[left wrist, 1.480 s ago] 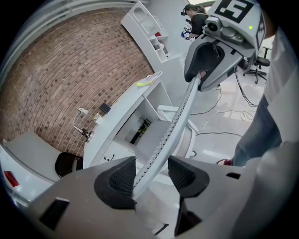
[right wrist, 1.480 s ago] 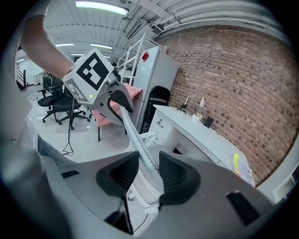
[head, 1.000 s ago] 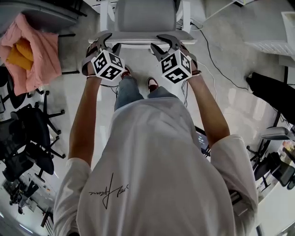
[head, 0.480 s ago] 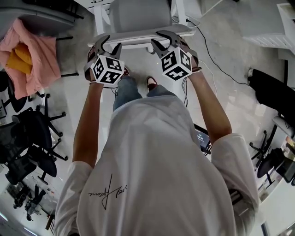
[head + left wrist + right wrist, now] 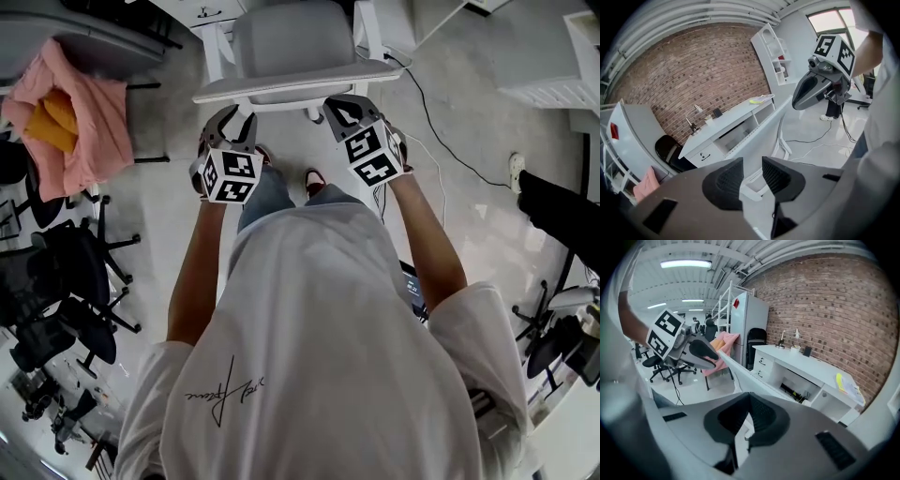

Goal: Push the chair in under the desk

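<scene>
A white chair with a grey backrest [image 5: 286, 37] stands at the top of the head view, in front of the white desk [image 5: 731, 117]. My left gripper [image 5: 234, 120] hangs a little short of the backrest's top edge [image 5: 291, 86]. Its jaws are closing, with only air between them [image 5: 752, 176]. Close to that same edge on the right, my right gripper [image 5: 342, 108] is shut on nothing [image 5: 749, 416]. In both gripper views the chair back [image 5: 740, 373] runs ahead of the jaws toward the desk [image 5: 806, 366].
A pink cloth [image 5: 80, 112] is draped over a chair at the left, above several black office chairs [image 5: 56, 281]. A cable [image 5: 441, 131] crosses the floor at the right, near a dark object [image 5: 562, 197]. A white shelf [image 5: 776, 51] stands beside the desk.
The chair has moved away from me toward the desk. Both grippers have come off the backrest's top edge; the right jaws have shut and the left have narrowed.
</scene>
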Demonstrator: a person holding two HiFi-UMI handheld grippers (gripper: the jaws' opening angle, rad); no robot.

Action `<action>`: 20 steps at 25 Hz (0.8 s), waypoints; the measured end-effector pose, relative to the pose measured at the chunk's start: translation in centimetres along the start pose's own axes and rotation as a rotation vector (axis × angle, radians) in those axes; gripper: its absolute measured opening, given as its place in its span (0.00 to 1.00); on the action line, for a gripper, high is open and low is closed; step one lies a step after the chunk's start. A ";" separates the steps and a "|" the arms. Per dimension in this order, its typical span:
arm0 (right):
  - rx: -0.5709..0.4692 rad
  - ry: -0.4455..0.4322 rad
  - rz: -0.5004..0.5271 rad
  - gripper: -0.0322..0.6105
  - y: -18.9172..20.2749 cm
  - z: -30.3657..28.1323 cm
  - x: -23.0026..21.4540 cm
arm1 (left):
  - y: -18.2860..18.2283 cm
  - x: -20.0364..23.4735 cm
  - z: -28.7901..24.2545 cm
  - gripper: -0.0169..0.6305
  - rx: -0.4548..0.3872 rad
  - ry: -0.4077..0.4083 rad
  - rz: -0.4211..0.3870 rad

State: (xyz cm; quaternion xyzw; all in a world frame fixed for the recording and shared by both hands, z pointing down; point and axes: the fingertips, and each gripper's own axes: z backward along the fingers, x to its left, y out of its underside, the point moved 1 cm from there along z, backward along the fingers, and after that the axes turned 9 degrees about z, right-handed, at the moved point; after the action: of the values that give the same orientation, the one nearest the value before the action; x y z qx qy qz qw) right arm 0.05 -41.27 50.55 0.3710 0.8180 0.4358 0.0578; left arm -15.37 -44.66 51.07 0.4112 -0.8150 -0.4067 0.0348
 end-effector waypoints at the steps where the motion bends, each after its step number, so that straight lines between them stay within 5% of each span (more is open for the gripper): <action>1: 0.001 0.000 -0.021 0.09 0.1 0.3 0.2 | 0.3 -0.3 0.3 0.21 -0.002 0.003 0.022; 9: -0.054 0.022 -0.084 0.09 -0.3 3.0 1.3 | 0.5 -1.2 3.0 0.04 -0.076 0.002 0.243; 16: -0.117 0.038 -0.113 0.09 -2.1 5.4 2.1 | -0.6 -3.8 5.1 0.04 -0.122 0.114 0.427; 20: -0.117 0.026 -0.169 0.09 -2.2 6.3 2.6 | -1.6 -5.1 6.5 0.04 -0.135 0.168 0.460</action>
State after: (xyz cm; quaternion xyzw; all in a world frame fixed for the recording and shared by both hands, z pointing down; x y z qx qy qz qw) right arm -0.44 -36.11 45.63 0.2912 0.8201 0.4812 0.1055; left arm -13.48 -37.56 47.04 0.2441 -0.8523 -0.4061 0.2214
